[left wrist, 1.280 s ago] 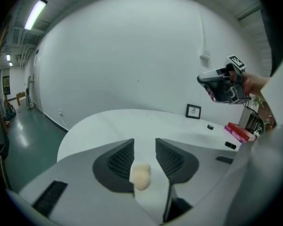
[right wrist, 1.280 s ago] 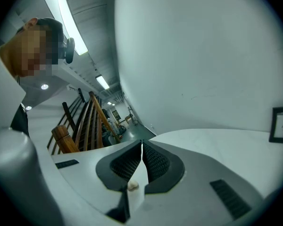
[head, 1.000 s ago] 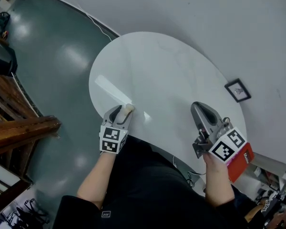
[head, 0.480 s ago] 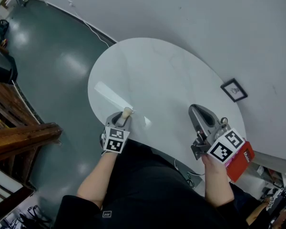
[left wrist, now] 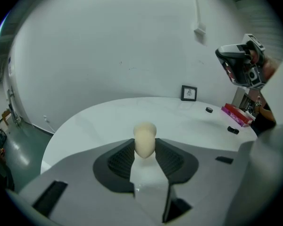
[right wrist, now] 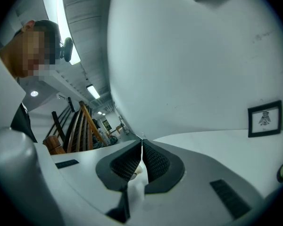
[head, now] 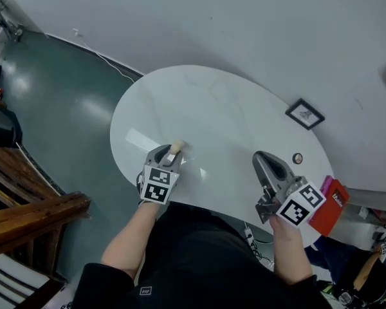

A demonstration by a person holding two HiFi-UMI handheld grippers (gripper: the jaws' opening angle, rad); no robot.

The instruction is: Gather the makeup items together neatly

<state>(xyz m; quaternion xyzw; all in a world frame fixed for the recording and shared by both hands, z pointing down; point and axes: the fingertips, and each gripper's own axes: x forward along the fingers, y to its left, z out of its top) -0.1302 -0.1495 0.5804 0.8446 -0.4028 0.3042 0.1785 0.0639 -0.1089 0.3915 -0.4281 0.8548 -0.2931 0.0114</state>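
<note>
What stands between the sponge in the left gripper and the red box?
Nothing on the white table between sponge and red box; only the right gripper, held above it, hangs near that path.

- Table (head: pixel 231 108): glossy white.
- Sponge (left wrist: pixel 144 138): pale beige.
- Box (head: pixel 326 214): red with a magenta edge.
- Picture frame (head: pixel 304 114): black.
- Floor (head: pixel 58 89): dark grey-green.

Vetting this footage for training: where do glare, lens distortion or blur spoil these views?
Head view: a bright glare strip on the glossy white table, sheen on the floor. Left gripper view: fisheye bends the table rim, dark corners; the beige sponge is crisp. Right gripper view: same vignette, ceiling lamps blown out, a mosaic patch at upper left.
</note>
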